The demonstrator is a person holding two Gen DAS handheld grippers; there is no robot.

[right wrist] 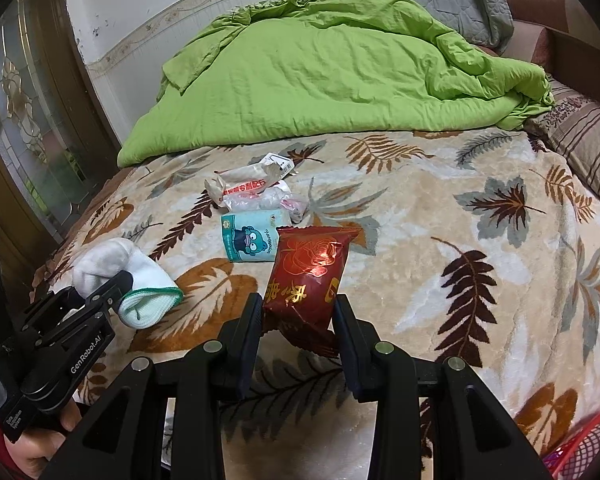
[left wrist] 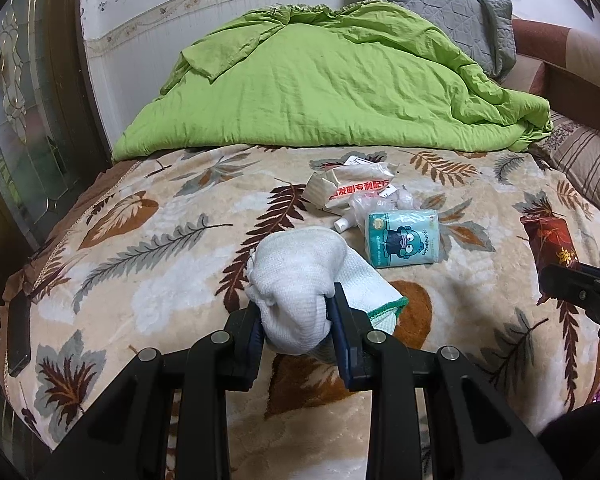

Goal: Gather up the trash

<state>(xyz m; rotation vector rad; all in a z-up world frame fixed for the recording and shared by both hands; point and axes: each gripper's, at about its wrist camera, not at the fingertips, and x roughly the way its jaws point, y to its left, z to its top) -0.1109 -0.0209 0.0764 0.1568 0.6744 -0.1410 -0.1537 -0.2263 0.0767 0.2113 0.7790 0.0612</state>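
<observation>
My left gripper (left wrist: 296, 312) is shut on a white sock (left wrist: 296, 276) with a green-edged cuff, held above the leaf-patterned blanket (left wrist: 140, 240); the sock also shows in the right wrist view (right wrist: 112, 264). My right gripper (right wrist: 298, 312) is shut on a red snack wrapper (right wrist: 308, 272), which shows at the right edge of the left wrist view (left wrist: 548, 240). On the blanket lie a teal tissue pack (left wrist: 402, 236), also in the right wrist view (right wrist: 250, 242), a beige wrapper with red writing (left wrist: 348, 190), crumpled clear plastic (left wrist: 374, 204) and a small white bottle (left wrist: 342, 224).
A rumpled green duvet (left wrist: 332, 88) covers the far half of the bed, with a grey pillow (left wrist: 452, 16) behind it. A striped cushion (right wrist: 584, 140) lies at the right. A red mesh basket (right wrist: 584, 444) is at the lower right. A wooden glass door (left wrist: 24, 92) stands left.
</observation>
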